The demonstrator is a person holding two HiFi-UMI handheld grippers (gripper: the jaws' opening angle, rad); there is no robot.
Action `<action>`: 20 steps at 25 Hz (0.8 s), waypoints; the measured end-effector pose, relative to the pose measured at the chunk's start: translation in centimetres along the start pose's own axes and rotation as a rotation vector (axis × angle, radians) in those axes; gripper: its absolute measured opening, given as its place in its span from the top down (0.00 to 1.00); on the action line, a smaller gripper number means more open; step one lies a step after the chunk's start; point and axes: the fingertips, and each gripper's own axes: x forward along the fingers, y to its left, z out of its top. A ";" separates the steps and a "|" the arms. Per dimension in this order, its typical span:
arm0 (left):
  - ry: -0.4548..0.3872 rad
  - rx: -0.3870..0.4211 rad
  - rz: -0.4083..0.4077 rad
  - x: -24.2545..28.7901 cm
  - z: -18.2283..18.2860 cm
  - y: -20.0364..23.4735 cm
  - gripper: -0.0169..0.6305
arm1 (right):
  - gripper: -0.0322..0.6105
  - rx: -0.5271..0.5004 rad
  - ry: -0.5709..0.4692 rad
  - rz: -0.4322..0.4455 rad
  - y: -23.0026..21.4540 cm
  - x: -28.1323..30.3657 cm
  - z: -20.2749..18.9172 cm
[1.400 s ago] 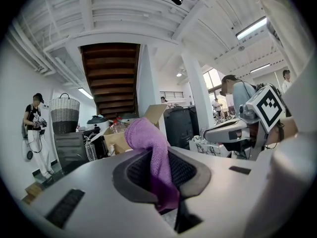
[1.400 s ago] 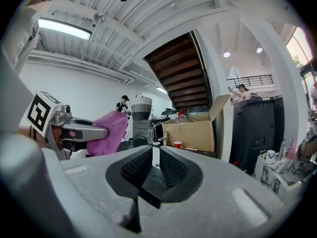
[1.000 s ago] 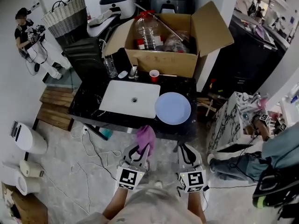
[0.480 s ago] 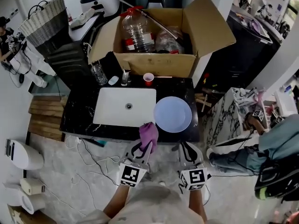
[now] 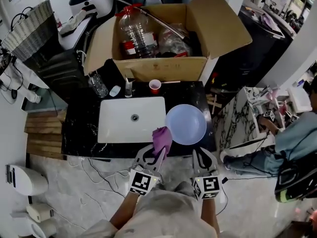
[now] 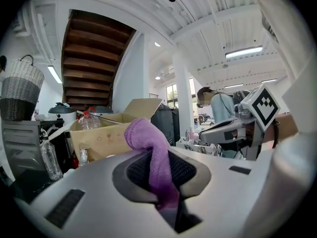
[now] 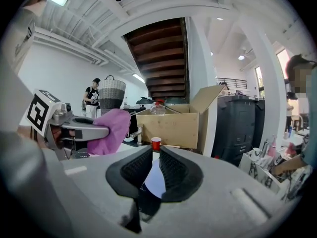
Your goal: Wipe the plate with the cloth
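A pale blue plate (image 5: 185, 124) lies on the black counter (image 5: 84, 128), right of the white sink (image 5: 132, 119). My left gripper (image 5: 159, 151) is shut on a purple cloth (image 5: 161, 139), which hangs over the counter's front edge just left of the plate's rim. In the left gripper view the cloth (image 6: 148, 139) bulges up from between the pads of that gripper (image 6: 159, 157). My right gripper (image 5: 200, 155) hovers below the plate, off the counter's front edge, shut and empty. Along the right gripper (image 7: 155, 158) a sliver of the plate (image 7: 154, 180) shows, with the cloth (image 7: 111, 130) to its left.
A red cup (image 5: 155, 86), a small glass bottle (image 5: 98, 86) and a faucet (image 5: 129, 87) stand behind the sink. An open cardboard box (image 5: 163, 38) with a big plastic bottle stands at the back. A person (image 5: 292, 133) sits at the right beside a marbled stand (image 5: 242, 118).
Both grippers have come closer to the counter. The cloth in the left gripper has moved from well in front of the counter to its front edge beside the plate.
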 end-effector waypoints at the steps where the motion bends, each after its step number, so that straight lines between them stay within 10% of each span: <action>1: 0.000 0.001 -0.009 0.4 -0.1 0.3 0.88 | 0.88 0.001 0.004 -0.008 -0.1 0.4 -0.1; 20: 0.038 -0.055 -0.052 7.9 0.0 2.9 0.88 | 0.88 -0.008 0.034 0.015 -4.7 7.4 0.2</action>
